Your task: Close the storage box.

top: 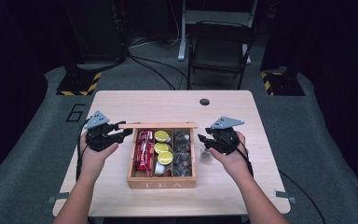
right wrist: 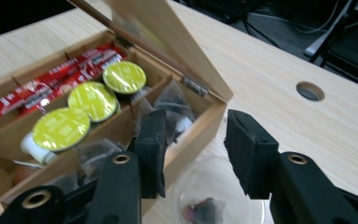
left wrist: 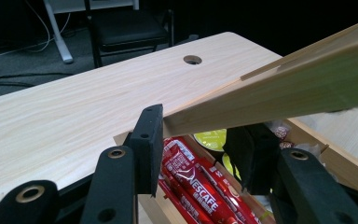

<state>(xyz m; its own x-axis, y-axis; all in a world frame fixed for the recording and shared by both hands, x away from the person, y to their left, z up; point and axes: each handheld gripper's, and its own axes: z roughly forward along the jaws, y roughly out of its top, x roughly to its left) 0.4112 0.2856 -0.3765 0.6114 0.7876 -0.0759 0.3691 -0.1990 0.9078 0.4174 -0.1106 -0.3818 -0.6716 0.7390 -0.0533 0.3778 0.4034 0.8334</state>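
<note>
A wooden tea box [top: 162,183] stands mid-table with its lid [top: 158,125] raised at the far side. Inside lie red Nescafe sachets [top: 144,149], green-topped capsules [top: 162,148] and dark wrapped bags [top: 182,151]. My left gripper [top: 123,132] is at the lid's left end, and in the left gripper view it [left wrist: 198,140] is shut on the lid's [left wrist: 279,88] corner. Right of the box, my right gripper [top: 203,139] hangs open over a clear plastic cup [top: 206,154]. In the right gripper view the cup [right wrist: 223,186] lies below the parted jaws [right wrist: 193,140] with a small dark item [right wrist: 203,210] inside.
The light wooden table [top: 121,196] has a round cable hole [top: 204,101] near its far edge. A dark folding chair [top: 219,46] stands behind the table, with cables on the grey floor. Bare tabletop lies beyond the box and on both sides.
</note>
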